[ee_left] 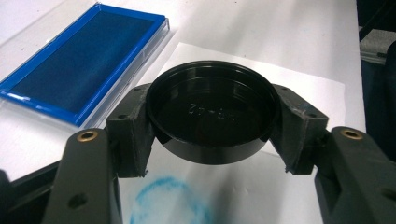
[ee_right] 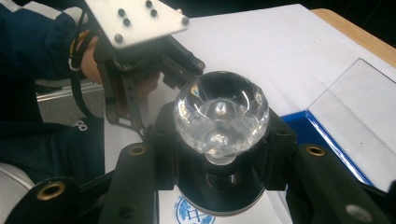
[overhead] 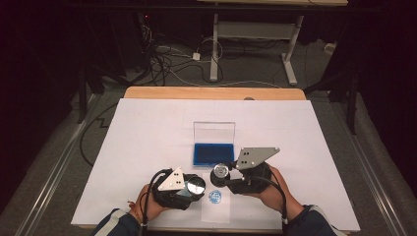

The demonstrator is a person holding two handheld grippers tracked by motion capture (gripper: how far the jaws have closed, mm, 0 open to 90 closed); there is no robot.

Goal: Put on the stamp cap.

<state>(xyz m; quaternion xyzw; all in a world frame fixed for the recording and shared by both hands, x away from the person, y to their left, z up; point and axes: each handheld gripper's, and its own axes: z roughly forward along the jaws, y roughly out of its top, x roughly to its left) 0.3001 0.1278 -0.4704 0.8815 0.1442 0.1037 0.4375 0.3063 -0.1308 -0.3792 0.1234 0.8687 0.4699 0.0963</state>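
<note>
Two grippers [overhead: 196, 186] [overhead: 222, 175], one black cap [ee_left: 212, 116], one crystal-topped stamp [ee_right: 221, 116], one blue ink pad [overhead: 213, 153], one paper slip [overhead: 216, 209].

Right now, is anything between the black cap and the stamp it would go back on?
Nothing visible. The left gripper holds the cap, the right gripper holds the stamp, with open air between them above the paper.

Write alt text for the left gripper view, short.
The left claw is shut on a round black cap, its hollow side facing the camera, held over a white paper sheet with a smudged blue ring stamp on it. At upper left an open blue ink pad lies on the white table cover.
</note>
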